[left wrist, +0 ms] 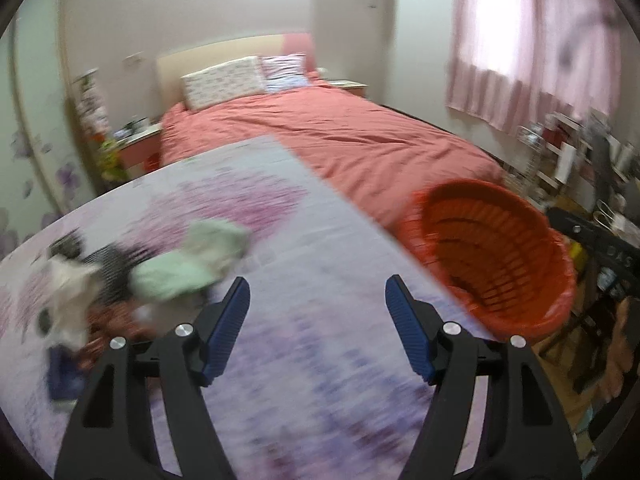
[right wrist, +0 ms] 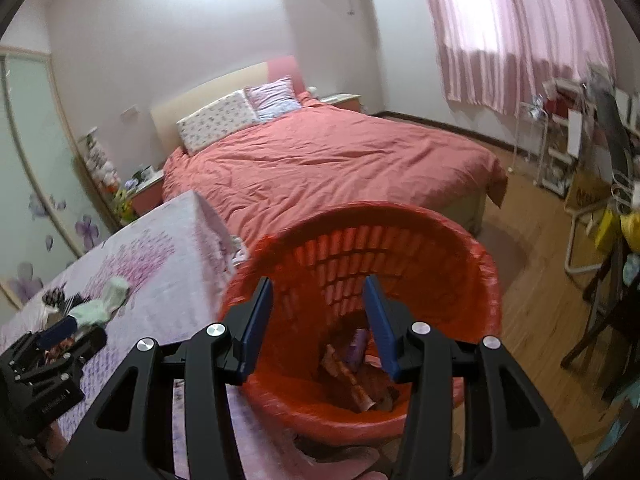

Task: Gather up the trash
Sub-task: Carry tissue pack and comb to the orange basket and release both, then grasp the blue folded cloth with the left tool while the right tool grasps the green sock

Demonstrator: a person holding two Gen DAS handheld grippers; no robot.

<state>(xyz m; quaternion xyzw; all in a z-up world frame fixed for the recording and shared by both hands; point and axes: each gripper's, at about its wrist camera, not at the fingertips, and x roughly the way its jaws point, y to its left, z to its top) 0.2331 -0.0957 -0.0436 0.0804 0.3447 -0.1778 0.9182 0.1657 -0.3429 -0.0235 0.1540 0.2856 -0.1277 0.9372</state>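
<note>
An orange slatted basket (right wrist: 460, 280) stands beside the table's right edge; it also shows in the left wrist view (left wrist: 500, 256). Wrappers and scraps (right wrist: 356, 376) lie at its bottom. My right gripper (right wrist: 318, 312) is open and empty, held over the basket's mouth. My left gripper (left wrist: 318, 308) is open and empty above the floral tablecloth (left wrist: 300, 240). A blurred heap of trash (left wrist: 120, 280) lies to its left: pale green crumpled pieces, white paper, dark and red bits. The heap also shows in the right wrist view (right wrist: 96, 308), next to the left gripper's body (right wrist: 36, 372).
A bed with a salmon cover (right wrist: 320, 164) lies beyond the table. Pink curtains (right wrist: 520, 32) hang at the right. Cluttered shelves and chairs (right wrist: 592, 184) stand along the right wall on the wooden floor. A mirrored wardrobe (right wrist: 36, 160) is at the left.
</note>
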